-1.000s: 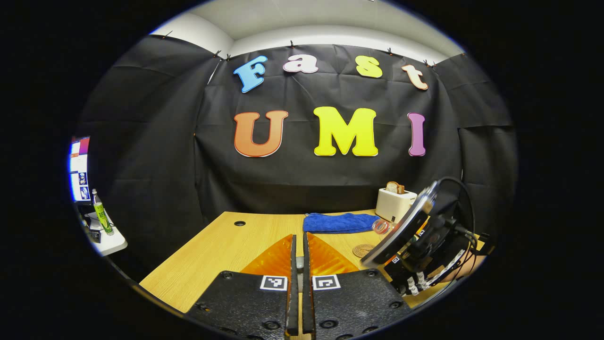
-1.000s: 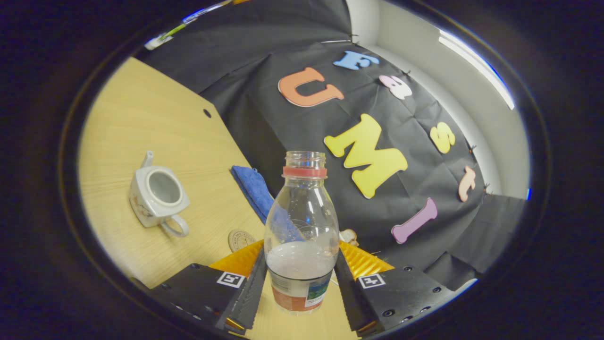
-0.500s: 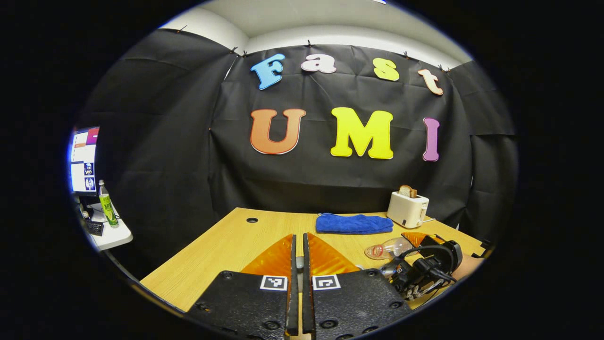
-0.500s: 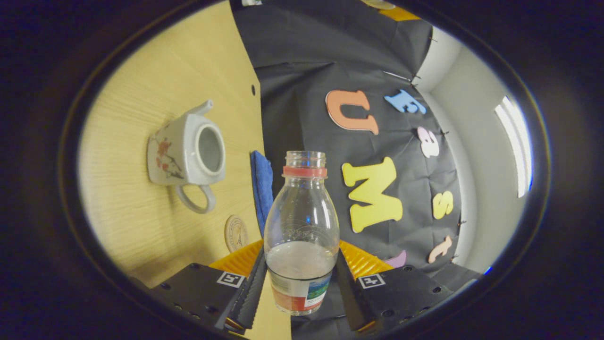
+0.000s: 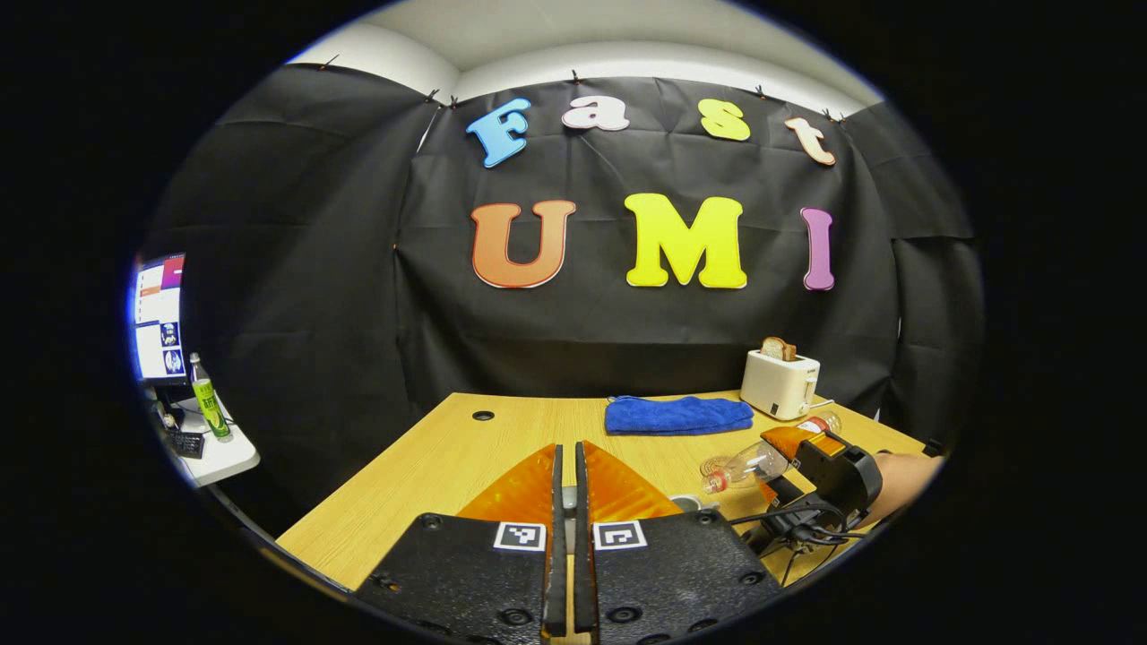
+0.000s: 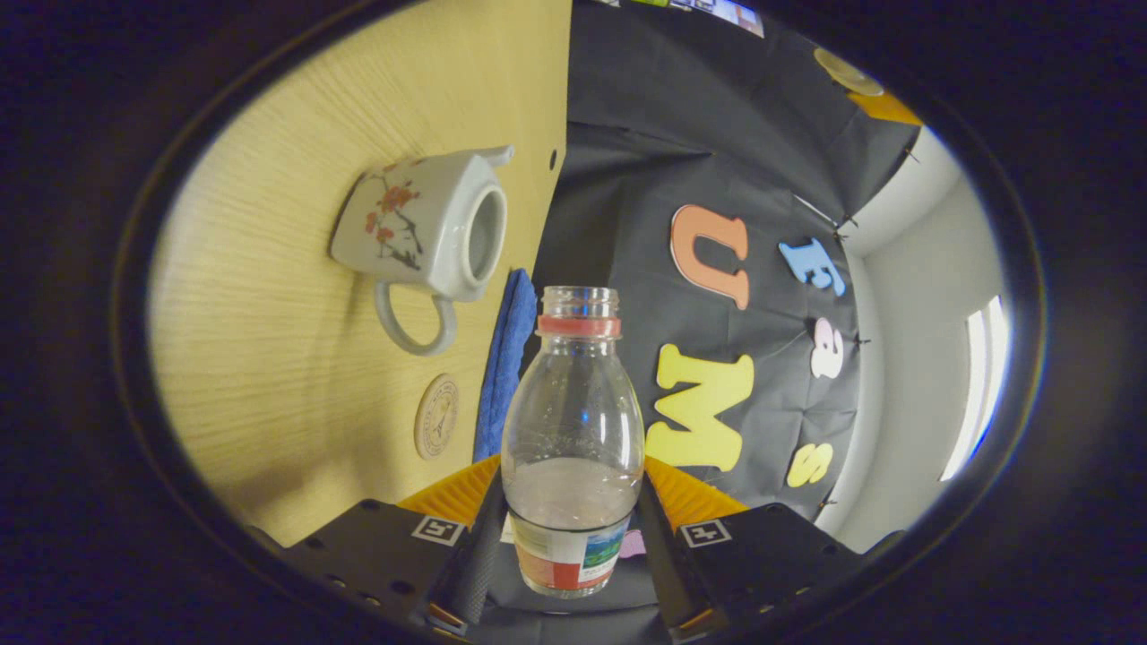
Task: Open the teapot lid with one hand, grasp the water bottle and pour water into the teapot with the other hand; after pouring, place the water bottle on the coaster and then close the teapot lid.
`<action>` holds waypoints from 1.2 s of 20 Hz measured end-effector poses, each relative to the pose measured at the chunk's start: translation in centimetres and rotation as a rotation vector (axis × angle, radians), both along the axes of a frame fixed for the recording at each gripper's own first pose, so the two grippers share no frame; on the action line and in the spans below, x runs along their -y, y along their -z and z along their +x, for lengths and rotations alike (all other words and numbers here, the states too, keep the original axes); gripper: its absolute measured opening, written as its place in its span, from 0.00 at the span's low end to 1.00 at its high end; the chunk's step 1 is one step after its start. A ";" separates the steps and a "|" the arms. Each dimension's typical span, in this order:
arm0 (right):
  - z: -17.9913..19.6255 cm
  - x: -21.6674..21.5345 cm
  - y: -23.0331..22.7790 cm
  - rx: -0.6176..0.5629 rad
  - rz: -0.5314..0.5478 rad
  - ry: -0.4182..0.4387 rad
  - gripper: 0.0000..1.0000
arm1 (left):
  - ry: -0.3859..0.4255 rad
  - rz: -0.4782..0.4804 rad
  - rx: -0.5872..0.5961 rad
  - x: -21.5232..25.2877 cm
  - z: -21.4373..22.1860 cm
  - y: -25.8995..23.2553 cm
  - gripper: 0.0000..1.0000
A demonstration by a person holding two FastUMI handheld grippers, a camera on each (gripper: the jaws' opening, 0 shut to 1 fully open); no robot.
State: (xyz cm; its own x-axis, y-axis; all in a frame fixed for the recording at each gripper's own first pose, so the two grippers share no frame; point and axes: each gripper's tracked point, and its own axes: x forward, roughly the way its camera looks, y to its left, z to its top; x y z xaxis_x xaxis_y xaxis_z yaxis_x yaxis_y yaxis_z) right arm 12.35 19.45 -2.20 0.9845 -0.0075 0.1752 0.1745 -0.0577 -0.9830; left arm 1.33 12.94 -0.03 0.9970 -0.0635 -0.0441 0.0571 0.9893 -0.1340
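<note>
Both fingers of the right gripper [image 6: 571, 528] are clamping the bottle [image 6: 572, 439], tipping toward the open teapot [image 6: 421, 224]; left gripper [image 5: 564, 502] fingers are pressing together. Overshooting risks spilling.

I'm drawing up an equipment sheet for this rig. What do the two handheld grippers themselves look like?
Both share one build. The left gripper has two black textured blocks studded with screws, each bearing a small square black-and-white tag, and ribbed translucent orange jaws. The right gripper matches it up close; seen from the left gripper view it has a black body with loose black cables. The hand holding it is bare, no sleeve showing.
</note>
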 end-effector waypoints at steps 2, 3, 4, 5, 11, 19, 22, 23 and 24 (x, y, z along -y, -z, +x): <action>0.2 0.1 -0.2 0.013 -0.039 -0.001 0.74 | 0.005 0.010 0.000 0.2 0.0 0.0 0.05; 0.2 0.1 -0.3 0.022 -0.061 0.000 0.74 | 0.007 0.016 0.001 0.3 -0.1 0.0 0.05; 0.3 0.1 -0.8 0.028 -0.080 -0.003 0.74 | 0.009 0.021 0.001 0.4 -0.1 0.0 0.05; 0.4 0.1 -0.9 0.033 -0.094 -0.003 0.74 | 0.011 0.026 0.000 0.5 0.0 0.0 0.05; 0.4 0.0 -1.7 0.084 -0.167 0.000 0.72 | 0.008 0.037 -0.014 0.3 0.3 0.5 0.05; 0.2 -1.1 -3.8 0.155 -0.266 -0.028 0.72 | 0.007 0.035 -0.021 0.0 0.3 0.8 0.05; -0.1 -2.0 -4.7 0.183 -0.314 -0.043 0.72 | 0.009 0.043 -0.023 0.2 0.4 0.8 0.05; -0.2 -2.2 -5.0 0.190 -0.333 -0.044 0.72 | 0.010 0.045 -0.023 0.1 0.2 0.7 0.05; -0.1 -2.1 -5.2 0.193 -0.340 -0.043 0.71 | 0.011 0.045 -0.022 0.2 0.1 0.7 0.05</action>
